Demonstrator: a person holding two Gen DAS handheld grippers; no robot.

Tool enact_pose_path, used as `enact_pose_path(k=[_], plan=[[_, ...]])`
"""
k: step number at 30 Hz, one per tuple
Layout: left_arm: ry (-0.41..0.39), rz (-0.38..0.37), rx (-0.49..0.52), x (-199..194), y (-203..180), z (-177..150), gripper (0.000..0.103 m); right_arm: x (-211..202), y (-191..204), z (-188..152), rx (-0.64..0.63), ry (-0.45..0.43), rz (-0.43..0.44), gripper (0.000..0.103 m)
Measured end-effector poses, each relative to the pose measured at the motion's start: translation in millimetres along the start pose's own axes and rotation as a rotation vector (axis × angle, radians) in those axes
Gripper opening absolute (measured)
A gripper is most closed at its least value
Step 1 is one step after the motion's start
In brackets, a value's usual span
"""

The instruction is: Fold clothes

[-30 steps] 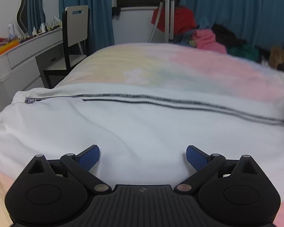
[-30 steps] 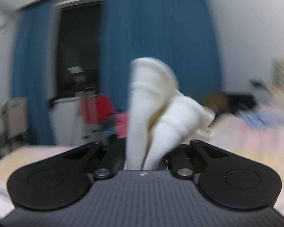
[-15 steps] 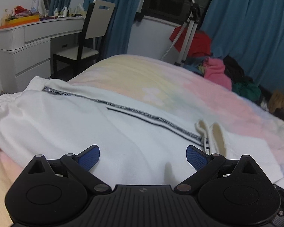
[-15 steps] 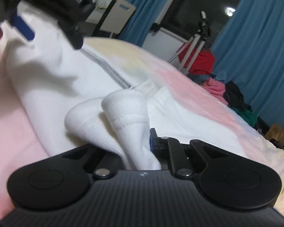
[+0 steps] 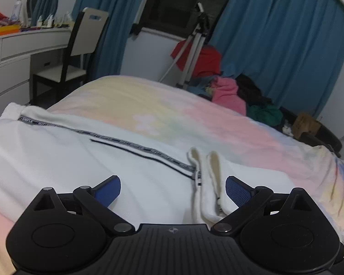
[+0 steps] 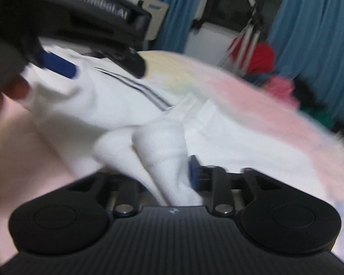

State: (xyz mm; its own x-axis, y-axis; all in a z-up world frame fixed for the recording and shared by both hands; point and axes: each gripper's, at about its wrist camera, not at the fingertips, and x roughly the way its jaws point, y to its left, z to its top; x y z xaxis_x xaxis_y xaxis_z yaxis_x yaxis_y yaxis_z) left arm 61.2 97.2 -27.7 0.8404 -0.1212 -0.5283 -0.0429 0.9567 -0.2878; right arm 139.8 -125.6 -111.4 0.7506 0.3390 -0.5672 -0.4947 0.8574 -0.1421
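White trousers (image 5: 80,155) with a black side stripe lie across the pastel bed (image 5: 172,105). Their two ribbed cuffs (image 5: 204,171) are folded back over the upper part, just inside my left gripper's right fingertip. My left gripper (image 5: 173,191) hovers open low over the cloth and holds nothing. In the right wrist view, my right gripper (image 6: 165,171) is shut on the bunched cuffs (image 6: 162,142), and the cloth hides its left finger. The trousers (image 6: 117,105) spread out beyond. The left gripper (image 6: 98,52) shows at the upper left, with a person's hand (image 6: 9,89) behind it.
A chair (image 5: 80,45) and a white dresser (image 5: 23,45) stand left of the bed. A tripod (image 5: 195,41) and a pile of red, pink and green clothes (image 5: 227,91) stand beyond the far edge, before blue curtains (image 5: 275,45).
My right gripper has brought the cuffs down from up in the air onto the trousers' upper part. The left gripper has swung right, so the cuffs now show between its fingers.
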Motion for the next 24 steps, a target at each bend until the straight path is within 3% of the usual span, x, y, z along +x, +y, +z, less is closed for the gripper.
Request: enact_pose_path(k=[1, 2, 6, 8, 11, 15, 19, 24], plan=[[-0.005, -0.011, 0.003, -1, -1, -1, 0.099, -9, -3, 1, 0.039, 0.017, 0.042, 0.071], [-0.011, -0.021, 0.006, -3, -2, -3, 0.099, -20, -7, 1, 0.080, 0.032, 0.081, 0.074], [-0.018, -0.055, 0.070, -5, -15, -10, 0.099, -71, -22, -13, 0.291, 0.012, 0.129, 0.074], [-0.019, -0.066, 0.123, -5, -25, -15, 0.099, -89, -37, -17, 0.370, -0.011, 0.065, 0.074], [0.040, -0.026, 0.189, 8, -32, -28, 0.099, -92, -54, -19, 0.402, -0.029, -0.089, 0.074], [0.118, 0.028, 0.278, 26, -42, -45, 0.099, -69, -68, -31, 0.416, 0.078, -0.216, 0.074], [0.168, 0.034, 0.283, 39, -38, -52, 0.099, -47, -67, -41, 0.428, 0.165, -0.226, 0.076], [0.160, -0.002, 0.172, 24, -22, -43, 0.099, -56, -55, -44, 0.430, 0.157, -0.224, 0.076]])
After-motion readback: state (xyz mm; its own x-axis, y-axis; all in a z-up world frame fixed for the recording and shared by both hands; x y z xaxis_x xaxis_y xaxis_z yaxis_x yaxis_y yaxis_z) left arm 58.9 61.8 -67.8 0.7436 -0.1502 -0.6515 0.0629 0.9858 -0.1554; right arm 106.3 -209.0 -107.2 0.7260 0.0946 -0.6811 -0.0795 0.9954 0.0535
